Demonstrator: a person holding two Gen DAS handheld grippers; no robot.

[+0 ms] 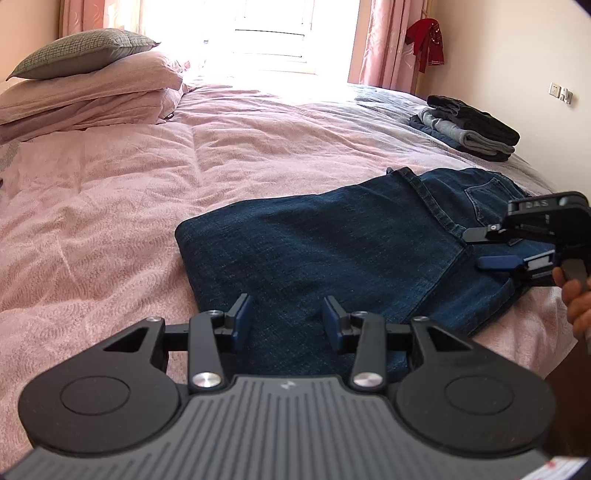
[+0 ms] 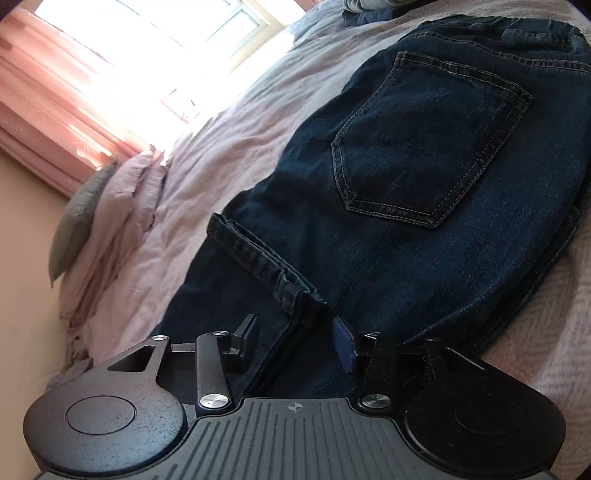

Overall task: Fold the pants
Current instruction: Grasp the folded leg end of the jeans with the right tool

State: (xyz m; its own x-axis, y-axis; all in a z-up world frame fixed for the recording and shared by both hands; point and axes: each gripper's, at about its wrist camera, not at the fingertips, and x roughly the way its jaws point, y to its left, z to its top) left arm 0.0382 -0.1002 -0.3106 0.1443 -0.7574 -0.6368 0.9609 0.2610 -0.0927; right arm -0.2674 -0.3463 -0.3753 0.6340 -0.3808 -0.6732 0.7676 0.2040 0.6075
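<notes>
Beyond the jeans (image 1: 332, 240), folded clothes (image 1: 469, 127) lie stacked.

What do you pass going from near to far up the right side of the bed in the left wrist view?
Left gripper → jeans → stack of folded clothes → red cloth hanging on the far wall.

From the left wrist we look along the left tongs (image 1: 287, 320), low over the near edge of the bed (image 1: 110, 221), facing the far window (image 1: 273, 33). From the right wrist we sit much closer, rolled sideways, right above the jeans (image 2: 424, 206) behind the right tongs (image 2: 295, 343). Both views share the jeans, the pillows (image 1: 85, 85) and the window; the left view also catches the right tongs.
</notes>
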